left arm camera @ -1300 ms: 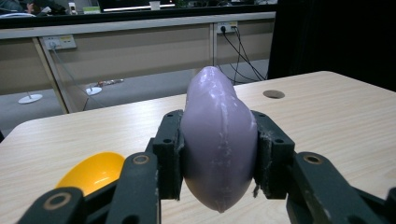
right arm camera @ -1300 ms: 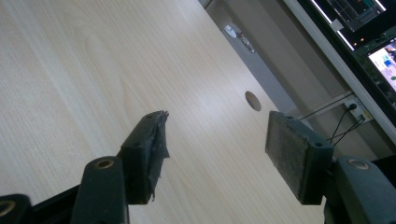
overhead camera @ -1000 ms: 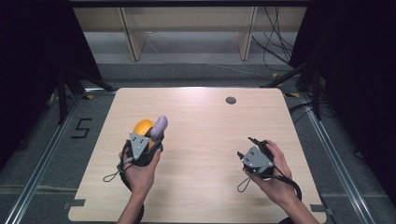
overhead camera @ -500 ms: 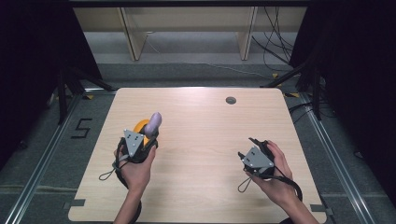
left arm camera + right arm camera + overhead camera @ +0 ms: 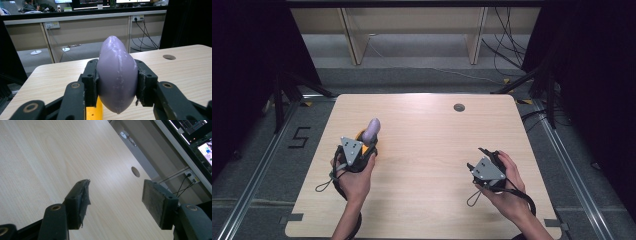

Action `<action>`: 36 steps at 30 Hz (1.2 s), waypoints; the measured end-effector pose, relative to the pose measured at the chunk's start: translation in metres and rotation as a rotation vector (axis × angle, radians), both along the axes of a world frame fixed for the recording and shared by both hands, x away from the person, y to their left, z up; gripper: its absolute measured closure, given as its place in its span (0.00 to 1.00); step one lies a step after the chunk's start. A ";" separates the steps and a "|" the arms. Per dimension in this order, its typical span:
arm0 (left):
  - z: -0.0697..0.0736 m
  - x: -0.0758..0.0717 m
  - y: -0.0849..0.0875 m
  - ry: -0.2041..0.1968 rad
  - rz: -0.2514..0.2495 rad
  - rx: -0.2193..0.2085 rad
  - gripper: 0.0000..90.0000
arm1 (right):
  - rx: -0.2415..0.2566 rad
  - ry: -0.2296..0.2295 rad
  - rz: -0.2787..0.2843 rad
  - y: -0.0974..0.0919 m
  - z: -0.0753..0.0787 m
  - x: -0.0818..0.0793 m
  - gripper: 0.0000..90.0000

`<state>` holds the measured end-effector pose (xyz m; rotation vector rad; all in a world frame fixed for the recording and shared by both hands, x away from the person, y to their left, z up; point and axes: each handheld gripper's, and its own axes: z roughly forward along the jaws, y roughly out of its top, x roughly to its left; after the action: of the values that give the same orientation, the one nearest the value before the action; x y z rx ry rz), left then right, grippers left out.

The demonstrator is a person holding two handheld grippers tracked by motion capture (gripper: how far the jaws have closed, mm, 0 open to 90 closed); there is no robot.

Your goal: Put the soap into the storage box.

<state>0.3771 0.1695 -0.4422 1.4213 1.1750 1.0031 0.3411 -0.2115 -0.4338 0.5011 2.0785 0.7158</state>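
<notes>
High view: left gripper [image 5: 362, 145] over left part of pale wooden table [image 5: 437, 200], clamped on smooth lilac egg-shaped plastic piece [image 5: 372, 129], tip raised, likely for carrying; yellow-orange part [image 5: 360, 134] beside.

Left gripper view: pads squeeze lilac piece [image 5: 117, 75] at widest girth, likely for firm hold.

Right gripper view: right gripper [image 5: 115, 200] jaws apart, empty, idle over bare wood.

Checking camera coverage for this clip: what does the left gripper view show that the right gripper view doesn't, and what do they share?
Left gripper view: the left hand-held gripper clamped on a purple egg-shaped object, with a yellow piece just beneath it. Right gripper view: the right hand-held gripper with open jaws and nothing between them. Both: the light wooden table and its round cable hole.
</notes>
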 end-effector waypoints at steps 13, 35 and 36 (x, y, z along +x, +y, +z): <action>-0.001 0.003 0.006 -0.002 0.028 0.013 0.65 | 0.001 0.000 0.001 0.000 0.000 0.000 0.43; -0.006 0.009 0.015 0.004 0.073 0.022 0.65 | 0.007 0.001 -0.005 0.001 0.000 -0.001 0.43; -0.006 0.009 0.016 0.006 0.074 0.021 0.65 | 0.001 -0.002 0.001 0.000 0.000 0.000 0.43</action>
<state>0.3861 0.1852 -0.4486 1.4071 1.2321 1.0661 0.3409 -0.2110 -0.4334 0.4995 2.0764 0.7176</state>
